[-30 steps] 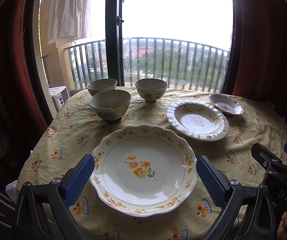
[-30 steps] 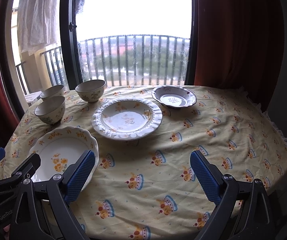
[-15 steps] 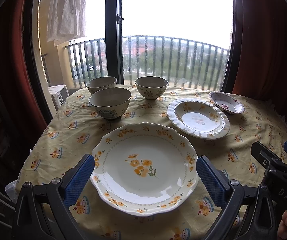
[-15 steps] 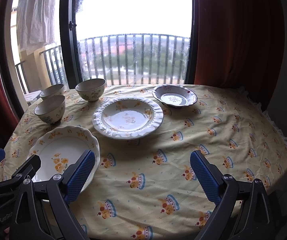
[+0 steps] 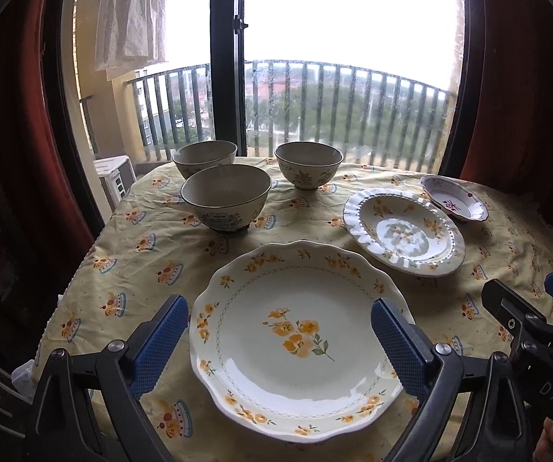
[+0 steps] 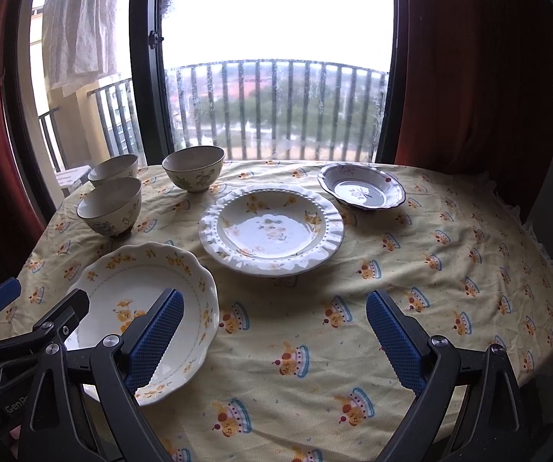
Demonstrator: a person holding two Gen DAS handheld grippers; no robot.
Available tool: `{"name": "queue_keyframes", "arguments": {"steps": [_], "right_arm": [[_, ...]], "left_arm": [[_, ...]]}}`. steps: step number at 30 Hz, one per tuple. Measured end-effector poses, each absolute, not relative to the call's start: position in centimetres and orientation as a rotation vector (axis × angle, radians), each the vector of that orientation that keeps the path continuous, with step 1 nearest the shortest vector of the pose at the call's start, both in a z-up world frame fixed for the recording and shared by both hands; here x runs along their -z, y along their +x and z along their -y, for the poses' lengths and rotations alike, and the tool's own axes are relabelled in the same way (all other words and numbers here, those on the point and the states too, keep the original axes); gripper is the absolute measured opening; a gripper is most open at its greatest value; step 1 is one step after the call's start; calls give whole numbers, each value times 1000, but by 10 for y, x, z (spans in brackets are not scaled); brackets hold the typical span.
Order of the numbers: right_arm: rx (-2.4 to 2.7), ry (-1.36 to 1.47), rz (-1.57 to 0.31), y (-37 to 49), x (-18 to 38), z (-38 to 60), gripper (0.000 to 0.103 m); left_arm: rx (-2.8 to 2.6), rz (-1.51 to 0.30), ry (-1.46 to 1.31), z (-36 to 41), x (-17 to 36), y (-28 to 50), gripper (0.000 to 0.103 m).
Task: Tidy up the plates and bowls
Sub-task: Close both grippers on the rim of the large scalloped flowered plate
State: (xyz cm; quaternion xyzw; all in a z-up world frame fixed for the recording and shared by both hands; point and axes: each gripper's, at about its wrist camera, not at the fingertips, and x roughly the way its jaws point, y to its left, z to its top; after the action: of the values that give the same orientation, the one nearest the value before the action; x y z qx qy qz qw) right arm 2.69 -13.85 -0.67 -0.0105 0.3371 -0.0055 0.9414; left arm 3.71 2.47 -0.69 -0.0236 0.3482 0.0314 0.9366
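Observation:
A big scalloped plate with orange flowers (image 5: 295, 331) lies at the table's near left; my open left gripper (image 5: 280, 350) hovers over its near half, empty. A white ruffled deep plate (image 5: 403, 233) (image 6: 272, 227) lies mid-table. A small dark-rimmed dish (image 5: 454, 202) (image 6: 361, 191) lies behind it to the right. Three patterned bowls (image 5: 226, 196) (image 5: 309, 167) (image 5: 204, 158) stand at the far left. My right gripper (image 6: 274, 340) is open and empty above bare cloth, right of the flowered plate (image 6: 137, 308).
The round table has a yellow printed cloth (image 6: 411, 269) falling over its edges. A glass balcony door (image 5: 345, 77) and red curtains (image 6: 476, 77) stand behind it. The right gripper's body (image 5: 526, 331) shows at the right of the left wrist view.
Both grippers have edged slightly forward and lower over the table. No dish has moved and both stay open.

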Motion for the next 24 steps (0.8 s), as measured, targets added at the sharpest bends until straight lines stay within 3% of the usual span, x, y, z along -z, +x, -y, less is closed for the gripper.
{"name": "queue_keyframes", "arguments": {"steps": [9,14,24], "right_arm": [[-1,-7,-794,73,21,104,97],[17,13,-884,100,40,85,96],[44,24,-1080,127,86,59,83]], "left_arm": [[-67,-823,-43,-54,23,82,88],[-39,-965,-70,-70,48,106,78],[15,-1126,-43,-79,84,134,72]]}}
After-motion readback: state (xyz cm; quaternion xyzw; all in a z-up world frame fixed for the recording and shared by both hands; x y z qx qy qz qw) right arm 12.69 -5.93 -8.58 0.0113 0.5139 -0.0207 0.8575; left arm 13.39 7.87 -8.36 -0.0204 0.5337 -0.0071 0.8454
